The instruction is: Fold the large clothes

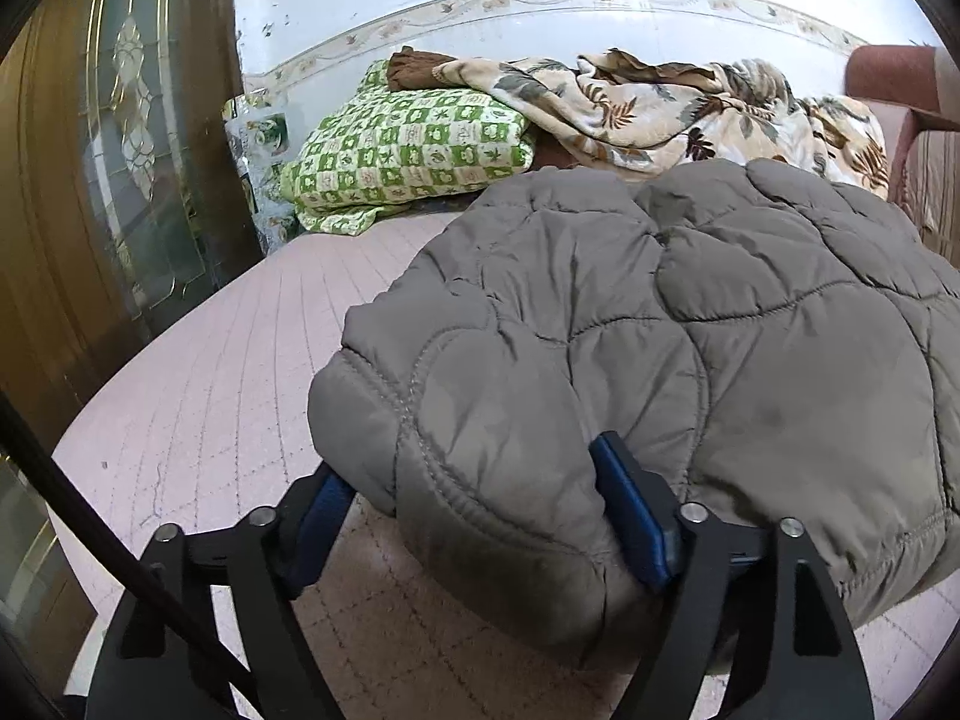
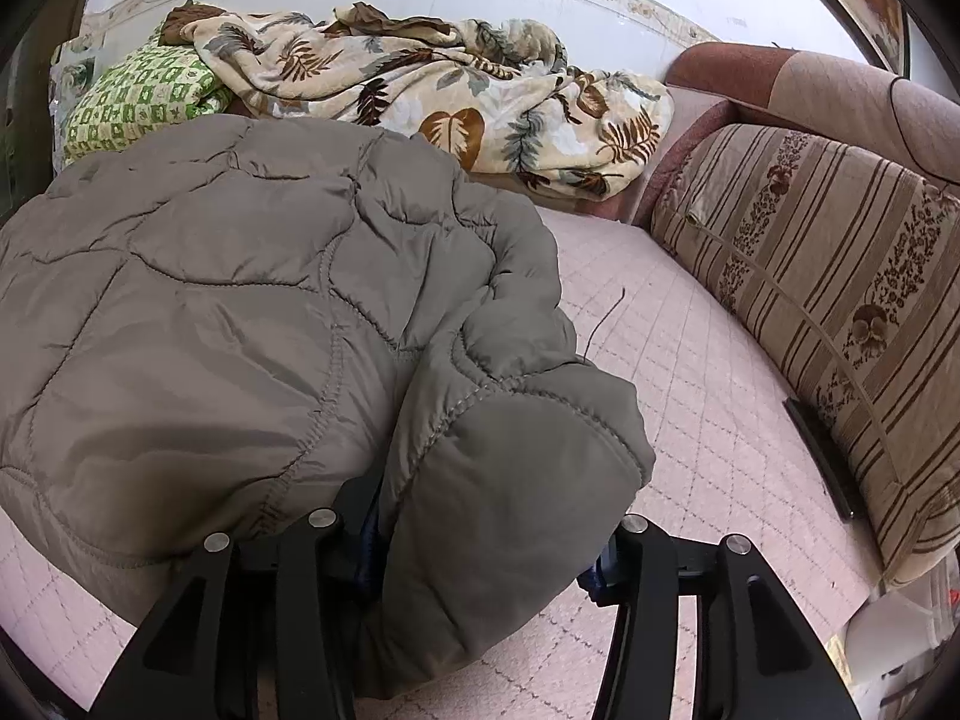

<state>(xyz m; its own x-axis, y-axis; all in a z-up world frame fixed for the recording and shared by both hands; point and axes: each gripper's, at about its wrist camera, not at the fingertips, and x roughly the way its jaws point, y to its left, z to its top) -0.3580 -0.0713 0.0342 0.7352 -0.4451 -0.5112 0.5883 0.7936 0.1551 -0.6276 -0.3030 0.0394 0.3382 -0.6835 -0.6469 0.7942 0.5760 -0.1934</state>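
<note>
A grey quilted puffer jacket (image 1: 690,324) lies bunched on a pink quilted bed cover (image 1: 228,372). In the left wrist view my left gripper (image 1: 480,516) has its blue-padded fingers (image 1: 630,516) on either side of a thick folded corner of the jacket, which fills the gap. In the right wrist view the same jacket (image 2: 240,324) fills the left and centre. My right gripper (image 2: 486,546) has a thick folded corner of it between its fingers, whose pads are mostly hidden by the fabric.
A green checked folded quilt (image 1: 414,150) and a leaf-print beige blanket (image 1: 678,108) lie at the far end by the wall. A wooden glass-panelled door (image 1: 120,180) stands at left. A striped sofa backrest (image 2: 828,300) runs along the right.
</note>
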